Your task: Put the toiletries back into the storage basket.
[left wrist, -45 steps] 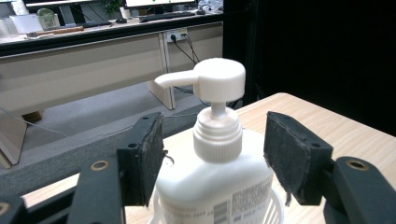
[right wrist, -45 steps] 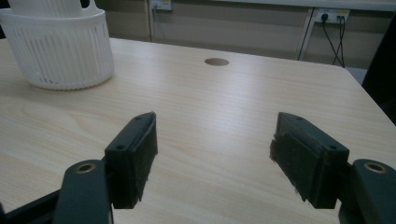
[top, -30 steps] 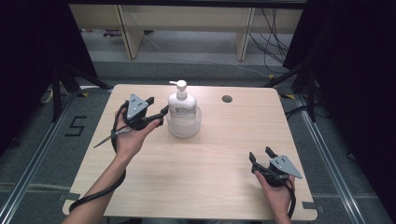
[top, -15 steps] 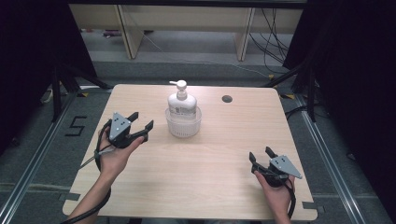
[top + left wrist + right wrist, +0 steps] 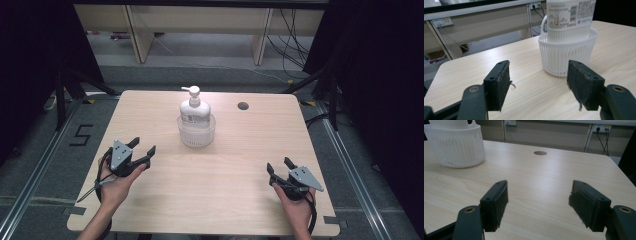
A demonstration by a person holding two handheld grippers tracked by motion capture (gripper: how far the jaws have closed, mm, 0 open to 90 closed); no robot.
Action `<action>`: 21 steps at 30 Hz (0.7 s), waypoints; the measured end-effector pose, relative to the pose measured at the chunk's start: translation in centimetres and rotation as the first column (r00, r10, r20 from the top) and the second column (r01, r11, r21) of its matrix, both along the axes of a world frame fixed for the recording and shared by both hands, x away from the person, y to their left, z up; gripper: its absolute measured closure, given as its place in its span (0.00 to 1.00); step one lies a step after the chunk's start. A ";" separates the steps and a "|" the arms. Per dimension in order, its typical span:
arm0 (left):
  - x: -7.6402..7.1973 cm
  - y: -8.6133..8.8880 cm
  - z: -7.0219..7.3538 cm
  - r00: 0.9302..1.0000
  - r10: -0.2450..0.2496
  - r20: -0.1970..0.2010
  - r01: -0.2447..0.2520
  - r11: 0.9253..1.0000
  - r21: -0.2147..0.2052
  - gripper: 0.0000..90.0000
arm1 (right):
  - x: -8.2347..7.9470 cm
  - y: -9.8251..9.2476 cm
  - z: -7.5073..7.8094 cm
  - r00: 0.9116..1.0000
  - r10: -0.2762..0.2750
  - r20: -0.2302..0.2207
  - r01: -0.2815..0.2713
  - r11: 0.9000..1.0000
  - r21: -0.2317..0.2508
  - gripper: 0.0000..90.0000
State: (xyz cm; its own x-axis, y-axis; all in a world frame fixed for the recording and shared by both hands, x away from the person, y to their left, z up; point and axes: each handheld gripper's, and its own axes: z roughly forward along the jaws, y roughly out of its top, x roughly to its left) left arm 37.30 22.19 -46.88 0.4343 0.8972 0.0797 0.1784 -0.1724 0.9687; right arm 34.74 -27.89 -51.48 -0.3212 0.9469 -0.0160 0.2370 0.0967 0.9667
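Note:
A white pump bottle [image 5: 194, 107] stands upright inside a small white ribbed basket [image 5: 196, 134] near the middle back of the wooden table [image 5: 220, 200]. My left gripper [image 5: 143, 145] is low over the table's left side, apart from the basket and pointing toward it. Its jaws have just been opening wider and hold nothing. In the left gripper view the basket [image 5: 566, 57] and bottle [image 5: 570, 17] lie ahead, beyond the open left gripper [image 5: 537, 82]. My right gripper [image 5: 279, 164] rests near the front right, open and empty. The right gripper view has the open right gripper [image 5: 539, 202] low in front and the basket [image 5: 456, 147] far left.
A round cable hole [image 5: 243, 106] sits in the tabletop at the back right, also seen as the hole [image 5: 540, 152] ahead of the right jaws. Shelving and cables stand behind the table. Bare wood lies between the two grippers.
My left gripper has drawn back from beside the bottle, moving left, toward the person and down to the table's left side. The right gripper has stayed put.

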 end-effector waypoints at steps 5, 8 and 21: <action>-0.3 0.5 -1.4 1.000 0.007 -0.015 -0.007 1.000 0.001 0.38 | 0.0 0.0 0.0 1.000 -0.008 0.003 0.008 1.000 -0.010 0.35; -0.5 0.9 -2.4 1.000 0.013 -0.026 -0.014 1.000 -0.007 0.38 | -0.1 0.1 0.0 1.000 -0.008 -0.007 0.008 1.000 0.006 0.35; -1.0 2.2 -5.3 0.998 0.046 -0.032 -0.047 0.998 -0.044 0.38 | -0.1 0.0 0.1 1.000 -0.001 -0.008 0.001 1.000 -0.011 0.35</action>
State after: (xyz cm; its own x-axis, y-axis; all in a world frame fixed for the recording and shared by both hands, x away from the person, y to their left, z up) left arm 36.34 24.37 -52.18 0.3940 0.9188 0.0259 0.2153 -0.1196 0.9692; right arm 34.67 -27.91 -51.42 -0.3206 0.9469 -0.0241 0.2451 0.1075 0.9635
